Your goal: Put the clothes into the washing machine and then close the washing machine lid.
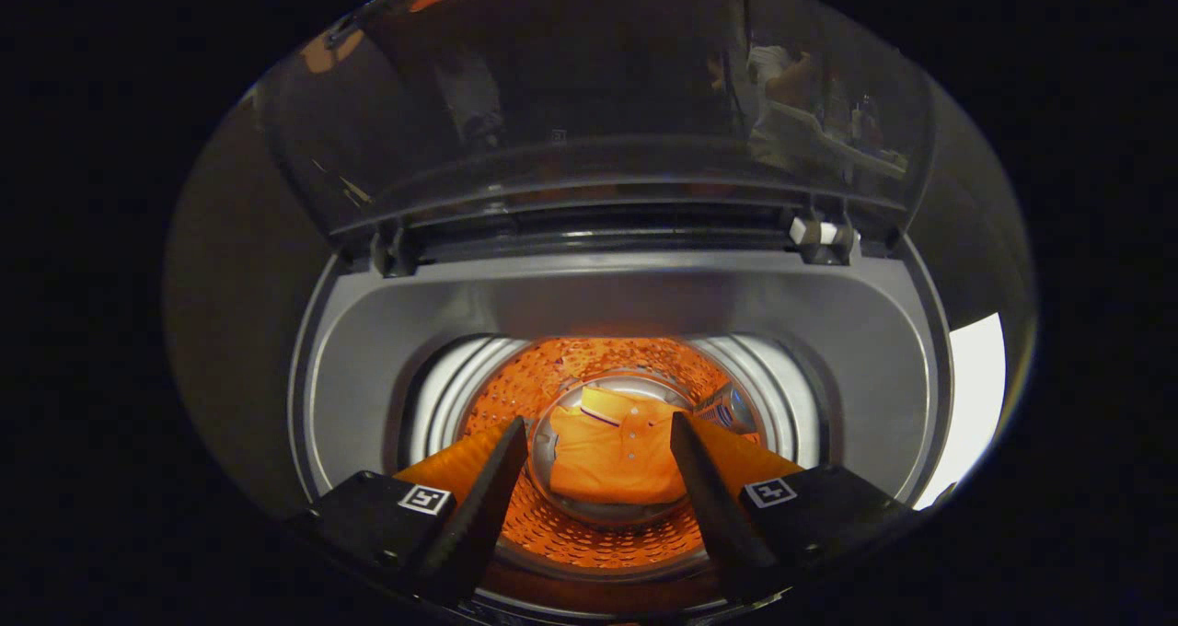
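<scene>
The hand-held gripper (598, 433) hangs spread wide and empty over the washing machine (607, 304); an orange shirt (612, 456) (folded) lies in the drum at 12 o'clock, lid (589, 101) raised.

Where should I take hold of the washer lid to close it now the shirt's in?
Probably the lid by its free top edge, coming up from the front. It stands raised behind the opening, hinged along its lower edge, so the far edge gives most leverage. The gripper hangs open over the drum, with the orange shirt lying inside.
</scene>
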`<state>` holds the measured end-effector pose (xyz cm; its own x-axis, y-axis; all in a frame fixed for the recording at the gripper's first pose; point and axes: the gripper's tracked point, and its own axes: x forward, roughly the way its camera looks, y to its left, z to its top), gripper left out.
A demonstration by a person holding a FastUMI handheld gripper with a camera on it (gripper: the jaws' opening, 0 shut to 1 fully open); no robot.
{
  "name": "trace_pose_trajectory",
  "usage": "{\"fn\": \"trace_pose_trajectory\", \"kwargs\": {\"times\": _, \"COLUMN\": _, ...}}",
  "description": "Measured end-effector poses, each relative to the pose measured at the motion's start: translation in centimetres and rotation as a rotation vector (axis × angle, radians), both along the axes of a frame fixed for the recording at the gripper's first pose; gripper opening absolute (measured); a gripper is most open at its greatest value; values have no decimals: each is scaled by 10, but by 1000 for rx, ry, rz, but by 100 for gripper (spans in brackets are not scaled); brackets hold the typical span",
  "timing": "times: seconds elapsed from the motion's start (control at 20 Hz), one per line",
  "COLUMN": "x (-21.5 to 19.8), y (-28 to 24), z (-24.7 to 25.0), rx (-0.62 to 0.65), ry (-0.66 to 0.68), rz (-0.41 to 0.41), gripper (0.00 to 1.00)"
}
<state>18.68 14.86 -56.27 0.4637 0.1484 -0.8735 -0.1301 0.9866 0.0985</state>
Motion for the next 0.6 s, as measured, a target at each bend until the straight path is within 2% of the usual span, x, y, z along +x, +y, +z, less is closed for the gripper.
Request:
{"fn": "trace_pose_trajectory", "kwargs": {"times": 0.15, "x": 4, "y": 6, "z": 35, "rx": 12, "ry": -103, "rz": 21, "gripper": 100}}
{"fn": "trace_pose_trajectory", "kwargs": {"times": 0.3, "x": 2, "y": 8, "z": 81, "rx": 48, "ry": -199, "rz": 8, "gripper": 100}}
{"fn": "trace_pose_trajectory", "kwargs": {"times": 0.6, "x": -3, "y": -5, "z": 203, "rx": 106, "ry": -424, "rz": -32, "gripper": 100}}
